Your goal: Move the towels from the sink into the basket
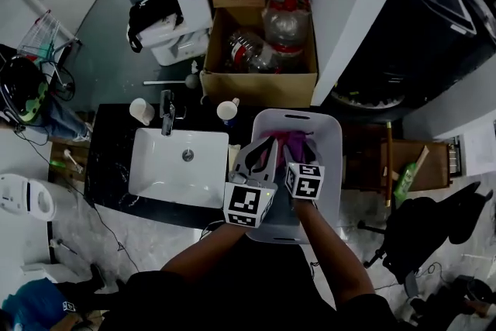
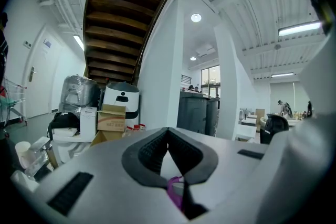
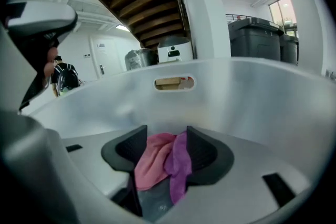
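The white basket (image 1: 330, 159) stands right of the white sink (image 1: 151, 170), whose basin shows no towel. Both grippers hang over the basket. My right gripper (image 3: 167, 140) points down into it with its pads apart. A pink towel (image 3: 151, 164) and a purple towel (image 3: 181, 164) lie bunched between the pads, in front of the basket wall (image 3: 236, 97). In the head view the towels (image 1: 288, 141) show just ahead of the right gripper (image 1: 299, 151). My left gripper (image 1: 262, 153) is beside it, its tips (image 2: 168, 131) meeting. A purple sliver (image 2: 174, 190) shows in the gap lower down; I cannot tell whether it is pinched.
A faucet (image 1: 166, 114) and two paper cups (image 1: 142, 111) (image 1: 227, 111) stand behind the sink on the black counter (image 1: 108, 167). Behind that, a cardboard box (image 1: 260, 81) holds plastic bottles. A dark bin (image 1: 418, 35) and a wooden crate (image 1: 411, 165) are to the right.
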The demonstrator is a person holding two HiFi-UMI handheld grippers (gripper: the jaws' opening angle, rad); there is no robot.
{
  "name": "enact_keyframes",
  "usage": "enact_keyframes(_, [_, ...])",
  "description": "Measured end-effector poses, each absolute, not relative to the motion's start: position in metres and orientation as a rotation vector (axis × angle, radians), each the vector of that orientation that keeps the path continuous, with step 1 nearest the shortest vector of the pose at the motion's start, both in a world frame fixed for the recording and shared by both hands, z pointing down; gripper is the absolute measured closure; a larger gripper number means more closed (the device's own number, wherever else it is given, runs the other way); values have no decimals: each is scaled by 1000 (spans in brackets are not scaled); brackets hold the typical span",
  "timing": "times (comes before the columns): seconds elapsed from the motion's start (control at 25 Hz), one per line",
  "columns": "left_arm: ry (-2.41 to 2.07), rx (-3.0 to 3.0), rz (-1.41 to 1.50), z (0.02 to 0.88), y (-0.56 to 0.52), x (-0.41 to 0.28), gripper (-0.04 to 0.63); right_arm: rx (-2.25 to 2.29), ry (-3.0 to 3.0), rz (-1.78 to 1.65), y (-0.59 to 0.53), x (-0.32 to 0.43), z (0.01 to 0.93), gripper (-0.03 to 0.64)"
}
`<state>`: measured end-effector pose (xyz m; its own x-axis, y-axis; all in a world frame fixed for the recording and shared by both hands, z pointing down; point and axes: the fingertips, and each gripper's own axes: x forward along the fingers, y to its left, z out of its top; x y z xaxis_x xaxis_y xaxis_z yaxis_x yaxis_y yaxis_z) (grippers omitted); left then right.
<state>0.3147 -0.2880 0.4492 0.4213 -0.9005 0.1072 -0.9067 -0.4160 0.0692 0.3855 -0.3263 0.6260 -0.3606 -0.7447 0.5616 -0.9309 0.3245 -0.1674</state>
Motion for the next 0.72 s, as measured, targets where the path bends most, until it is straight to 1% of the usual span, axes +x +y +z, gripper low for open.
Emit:
enact_keyframes(0.36, [-1680, 2522, 78, 449, -268, 304, 581, 1500, -2426, 485, -297, 368, 543, 383])
enact_keyframes(0.64, [-1614, 2570, 16, 444, -239, 288, 581, 1590, -2479, 423, -262, 352, 502, 417])
enact_keyframes(0.72, [-1581, 2602, 10, 438, -230, 287, 581, 1610, -2488, 429, -251, 347, 491, 442])
